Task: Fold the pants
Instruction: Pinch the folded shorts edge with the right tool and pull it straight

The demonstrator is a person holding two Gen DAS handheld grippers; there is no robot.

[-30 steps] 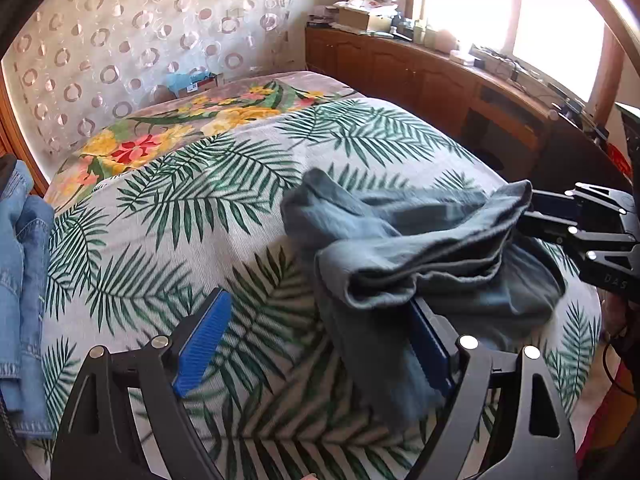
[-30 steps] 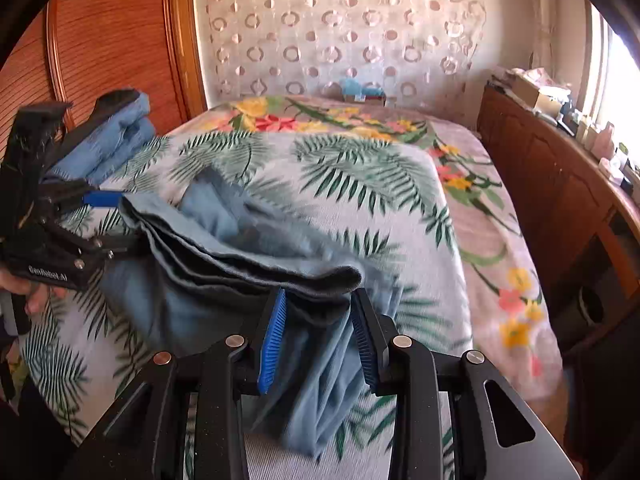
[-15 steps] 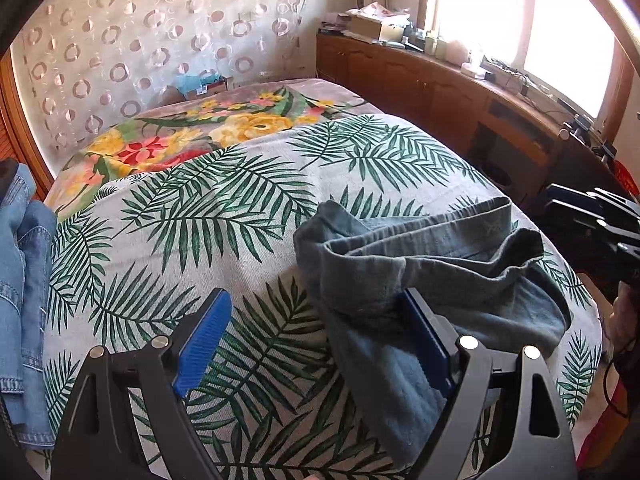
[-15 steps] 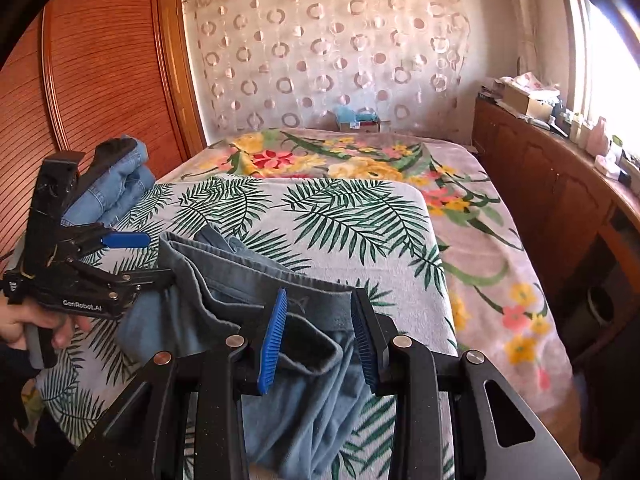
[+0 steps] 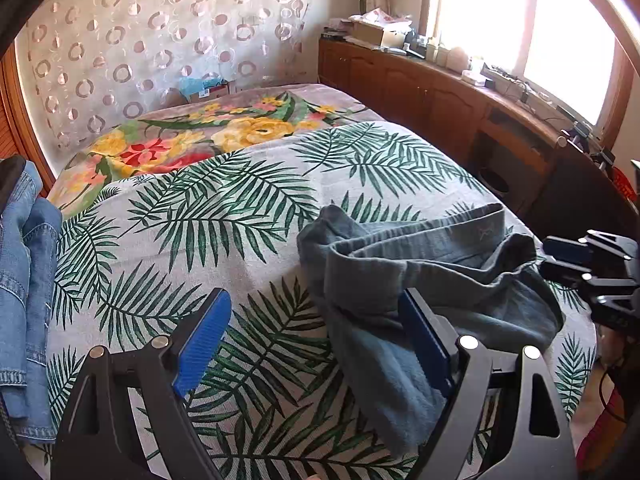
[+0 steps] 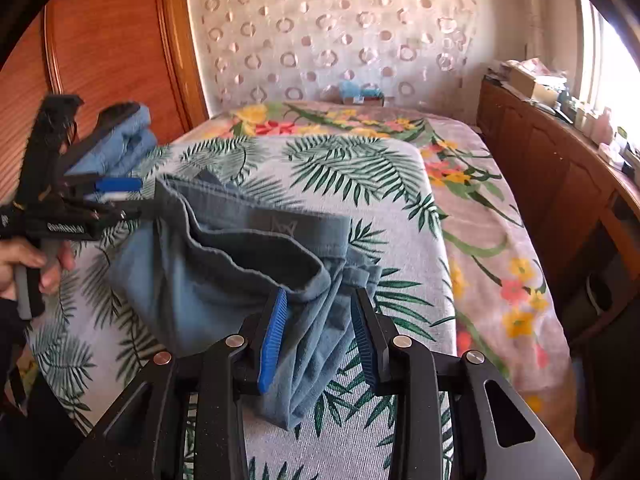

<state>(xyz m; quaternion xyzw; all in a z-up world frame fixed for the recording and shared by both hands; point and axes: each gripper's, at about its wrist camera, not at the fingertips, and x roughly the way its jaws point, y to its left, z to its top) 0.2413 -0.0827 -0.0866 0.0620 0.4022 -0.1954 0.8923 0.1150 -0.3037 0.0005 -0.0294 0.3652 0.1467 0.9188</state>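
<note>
Low in the frame, on the bed (image 6: 224, 152), grey pants (image 6: 248, 264) lie bunched; right tool (image 6: 318, 334) clenched on fabric, left tool (image 5: 316, 344) gaping, unclenched. Spreading step; next, pull the waistband flat.

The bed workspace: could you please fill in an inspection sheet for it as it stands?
Surface: palm-leaf bedspread, flat, over a floral blanket.
Job's things: grey-blue pants, crumpled, waistband gaping, not yet folded.
Clutter: denim stack at the bed's edge; small box at the far end.
Grippers: left gripper with jaws wide, one pad beside the pants; right gripper apparently closed on gathered cloth.
Cables: thin dark cable beyond the bed's near corner.
Surroundings: wooden sideboard loaded with items, bright window, patterned curtain.
</note>
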